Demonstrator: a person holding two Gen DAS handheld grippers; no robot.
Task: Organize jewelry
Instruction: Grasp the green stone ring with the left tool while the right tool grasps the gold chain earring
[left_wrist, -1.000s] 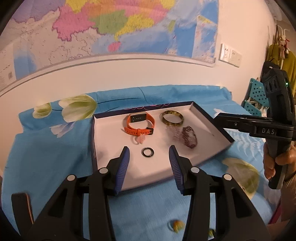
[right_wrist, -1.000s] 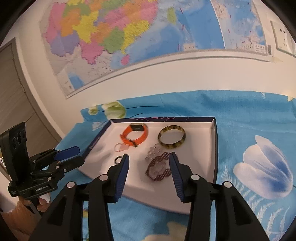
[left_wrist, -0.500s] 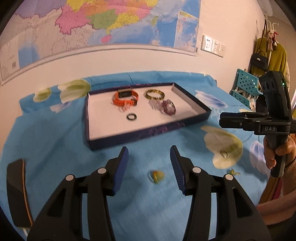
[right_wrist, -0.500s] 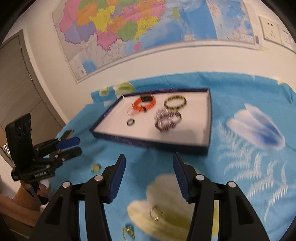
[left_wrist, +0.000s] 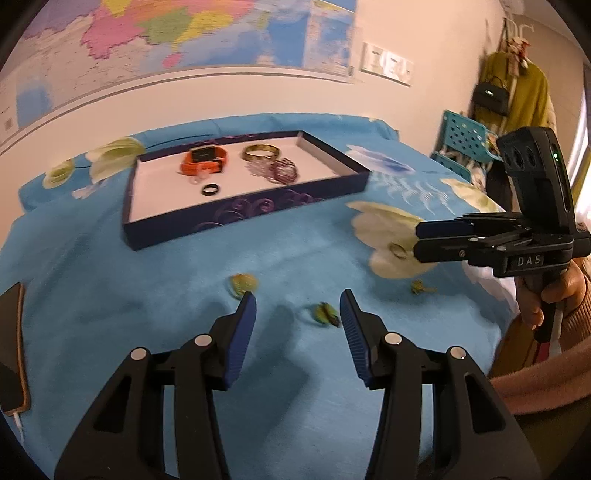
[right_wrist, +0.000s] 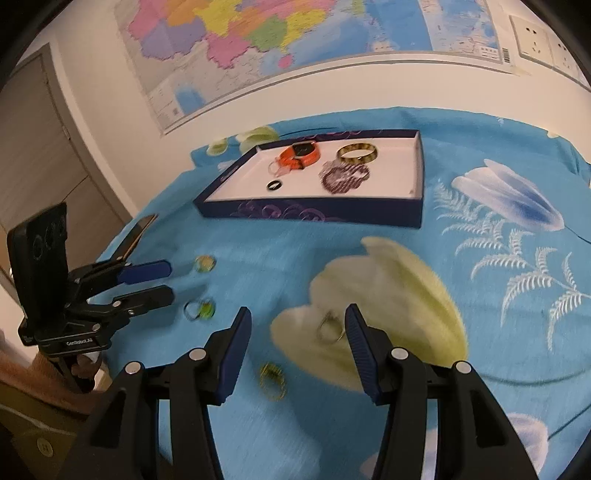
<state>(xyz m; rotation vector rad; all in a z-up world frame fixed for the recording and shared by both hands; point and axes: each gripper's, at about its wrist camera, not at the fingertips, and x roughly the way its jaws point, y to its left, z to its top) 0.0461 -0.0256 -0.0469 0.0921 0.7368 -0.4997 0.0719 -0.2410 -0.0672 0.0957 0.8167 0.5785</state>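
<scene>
View: left wrist camera.
Left gripper (left_wrist: 297, 295): hung open low over the blue cloth (left_wrist: 147, 295), with nothing held.
Green ring (left_wrist: 325, 314): lay flat on the cloth between the two fingers, closer to the right one, well apart from the tray (left_wrist: 243, 214).
Likely slip: could have closed off-centre and flicked the tiny ring away, or pinched up soft cloth with it.
Yellow ring (left_wrist: 242, 283): sat just past the left fingertip; might have been bumped during the squeeze.
Look of the rings: small, thin and shiny, blurred here, so hard to aim at.
Tray: dark blue box with a white floor, toward the far edge of the cloth; already held an orange watch (left_wrist: 205, 160), a gold bangle (left_wrist: 261, 151), beaded bracelets (left_wrist: 282, 171) and a black ring (left_wrist: 211, 189).
Phone (left_wrist: 13, 350): lay at the left edge of the cloth, out of the way.

View: right wrist camera.
Right gripper (right_wrist: 297, 314): spread open above the big white flower print, empty.
Silver ring (right_wrist: 328, 328): lay on the flower, just beside the right finger, not in the middle of the gap.
Likely slip: pale ring on pale flower, easy to miss; could have slid out sideways if squeezed from there.
Gold ring (right_wrist: 273, 380): lay closer to the near edge of the cloth, under the gripper; could have been knocked or pressed into the cloth.
Both grippers: worked near each other, so could have bumped.
Left to do, as a guess: four small rings not yet in the tray.
</scene>
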